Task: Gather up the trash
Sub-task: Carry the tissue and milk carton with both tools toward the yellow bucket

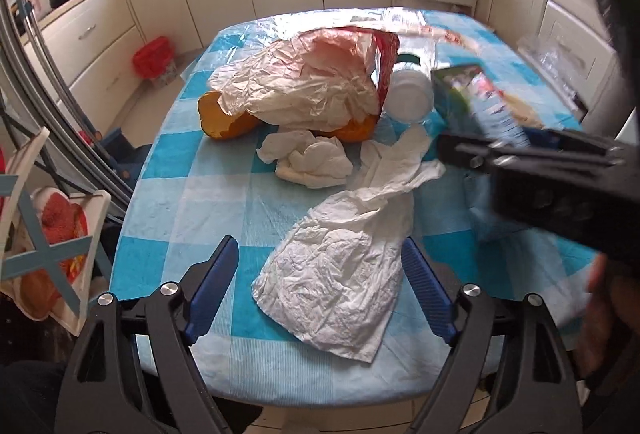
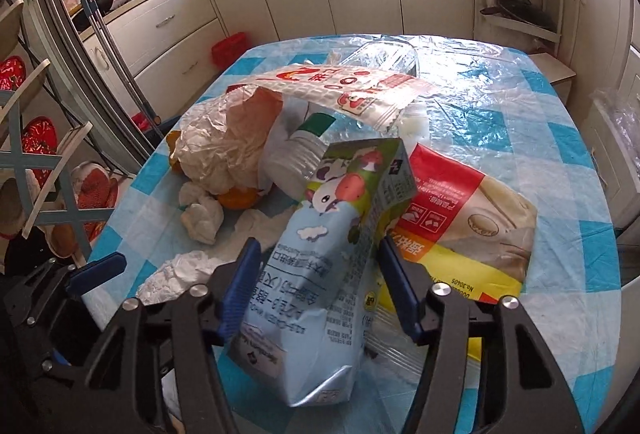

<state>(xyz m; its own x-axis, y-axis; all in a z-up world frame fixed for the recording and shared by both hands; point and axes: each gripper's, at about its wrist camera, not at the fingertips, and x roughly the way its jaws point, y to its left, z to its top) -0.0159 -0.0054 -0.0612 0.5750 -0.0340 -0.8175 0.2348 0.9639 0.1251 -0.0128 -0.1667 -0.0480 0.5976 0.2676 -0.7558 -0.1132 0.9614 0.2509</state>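
Left gripper [image 1: 320, 288] hangs wide open over a crumpled white bag [image 1: 340, 274], pads not touching it. To its right, the right gripper [image 2: 320, 274] pinches a blue milk carton [image 2: 332, 234] w/ a cow on it, dented & tilted. Lots left on the table [image 1: 192, 209]: tissues [image 1: 308, 161], orange peel, a bottle, wrappers. Looks barely started.

R claw [image 2: 318, 284] round milk carton [image 2: 320, 246], table [image 2: 560, 169].
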